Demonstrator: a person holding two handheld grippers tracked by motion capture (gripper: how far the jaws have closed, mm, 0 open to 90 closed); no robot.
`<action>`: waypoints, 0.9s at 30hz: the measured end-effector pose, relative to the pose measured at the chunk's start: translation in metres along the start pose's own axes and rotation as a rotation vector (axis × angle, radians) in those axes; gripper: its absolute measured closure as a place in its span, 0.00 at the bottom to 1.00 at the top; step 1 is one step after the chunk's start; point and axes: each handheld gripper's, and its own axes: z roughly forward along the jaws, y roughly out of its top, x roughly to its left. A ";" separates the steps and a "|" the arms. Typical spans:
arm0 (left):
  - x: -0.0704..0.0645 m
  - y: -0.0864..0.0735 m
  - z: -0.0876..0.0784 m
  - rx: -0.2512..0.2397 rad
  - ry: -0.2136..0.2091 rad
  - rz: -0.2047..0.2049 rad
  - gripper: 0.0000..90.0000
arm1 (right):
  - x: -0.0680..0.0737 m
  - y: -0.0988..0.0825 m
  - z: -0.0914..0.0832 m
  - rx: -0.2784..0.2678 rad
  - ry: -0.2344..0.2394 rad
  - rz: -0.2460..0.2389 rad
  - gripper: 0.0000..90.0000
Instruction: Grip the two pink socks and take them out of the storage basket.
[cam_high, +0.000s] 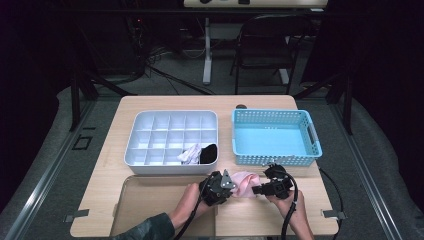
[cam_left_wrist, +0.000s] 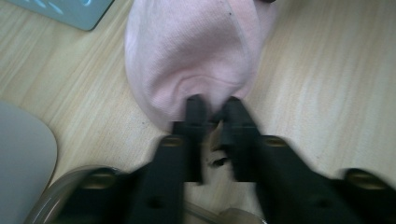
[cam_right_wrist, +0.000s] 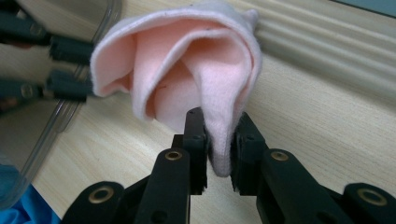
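A pink sock (cam_high: 244, 183) lies on the wooden table near its front edge, held between both grippers. My left gripper (cam_high: 233, 187) is shut on one end; in the left gripper view its jaws (cam_left_wrist: 215, 114) pinch the sock's (cam_left_wrist: 196, 51) rounded edge. My right gripper (cam_high: 256, 189) is shut on the other end. In the right gripper view its jaws (cam_right_wrist: 219, 135) clamp a fold of the sock's (cam_right_wrist: 187, 56) open cuff, lifted off the table, with the left gripper's fingers (cam_right_wrist: 70, 49) at the far side.
A white compartment tray (cam_high: 150, 169) stands behind the left gripper, with a white sock (cam_high: 190, 153) and a black sock (cam_high: 209, 153) in its front cells. A blue basket (cam_high: 275, 159) stands behind the right gripper. A clear plastic lid (cam_high: 150, 200) lies at the front left.
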 end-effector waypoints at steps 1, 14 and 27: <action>-0.002 0.001 0.003 0.004 0.011 -0.004 0.73 | 0.000 0.000 0.000 -0.001 0.007 0.005 0.88; -0.014 0.009 0.015 0.029 0.051 0.098 0.73 | 0.002 0.001 0.004 0.010 0.000 0.012 0.88; 0.000 0.004 -0.009 -0.052 -0.023 0.014 0.96 | -0.004 -0.003 -0.005 -0.007 -0.001 0.012 0.88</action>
